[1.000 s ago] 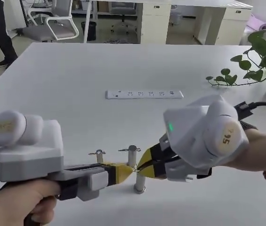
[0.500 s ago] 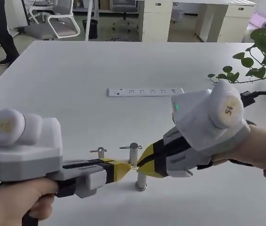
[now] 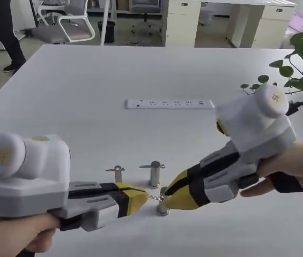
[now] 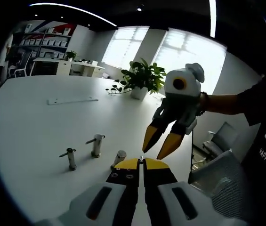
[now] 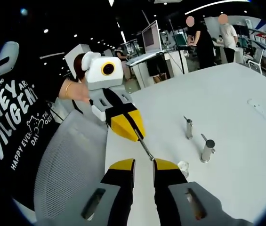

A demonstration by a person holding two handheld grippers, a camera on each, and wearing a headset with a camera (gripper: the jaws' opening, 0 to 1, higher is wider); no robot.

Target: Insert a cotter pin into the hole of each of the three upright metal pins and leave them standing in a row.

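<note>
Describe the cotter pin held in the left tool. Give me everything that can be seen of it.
The cotter pin is a thin, straight, silvery sliver that looks like wire-like metal. One end is clamped in the shut yellow tips of the left tool. The rest juts out free above the white table, its far end reaching the gap between the open tips of the right tool. Whether those tips touch it cannot be told. It hangs close by the nearest metal pin, not in it.

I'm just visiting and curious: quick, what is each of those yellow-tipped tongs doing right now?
Left tongs: closed on a thin metal cotter pin.
Right tongs: open, holding nothing, tips beside that pin.
</note>
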